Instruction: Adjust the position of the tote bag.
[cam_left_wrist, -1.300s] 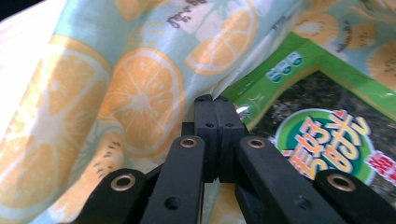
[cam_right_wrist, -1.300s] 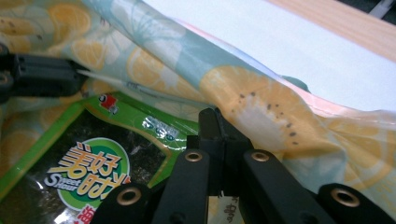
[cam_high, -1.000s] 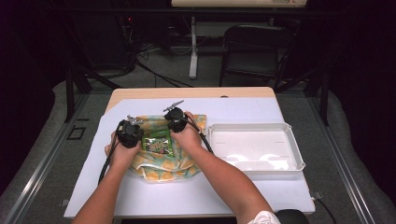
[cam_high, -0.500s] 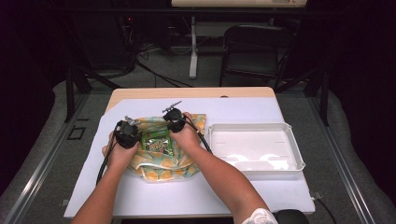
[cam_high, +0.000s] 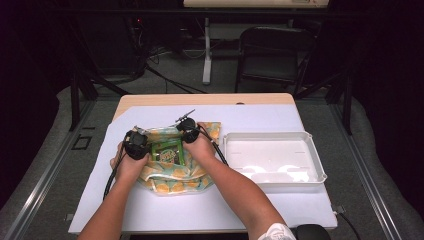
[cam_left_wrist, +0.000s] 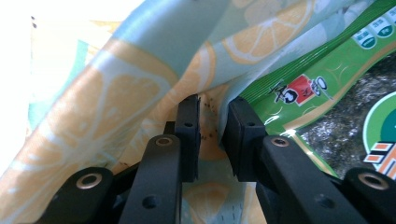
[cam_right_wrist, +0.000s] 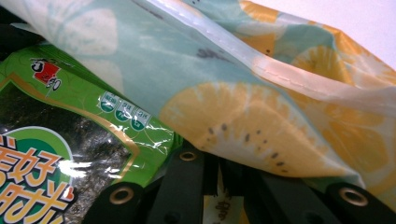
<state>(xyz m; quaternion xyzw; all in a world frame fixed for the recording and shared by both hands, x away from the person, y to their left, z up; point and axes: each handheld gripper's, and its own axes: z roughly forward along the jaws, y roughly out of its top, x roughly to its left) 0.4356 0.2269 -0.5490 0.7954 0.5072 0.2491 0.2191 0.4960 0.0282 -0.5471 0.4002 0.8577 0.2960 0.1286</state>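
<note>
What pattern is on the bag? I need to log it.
Orange citrus slices on pale teal bag; right gripper view shows it best.

- The cloth bag (cam_high: 170, 177) is showing orange citrus slices on pale teal.
- The seaweed snack packet (cam_high: 167, 151) is showing bright green with a red-and-white logo.
- The tray (cam_high: 272, 175) is appearing white.

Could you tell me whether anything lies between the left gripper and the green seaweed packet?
Yes: a fold of the citrus-print bag hangs at the left gripper, whose jaws have just been opening, with bag fabric in the gap. The green seaweed packet lies just right of the right-hand jaw, partly under that fold.
</note>
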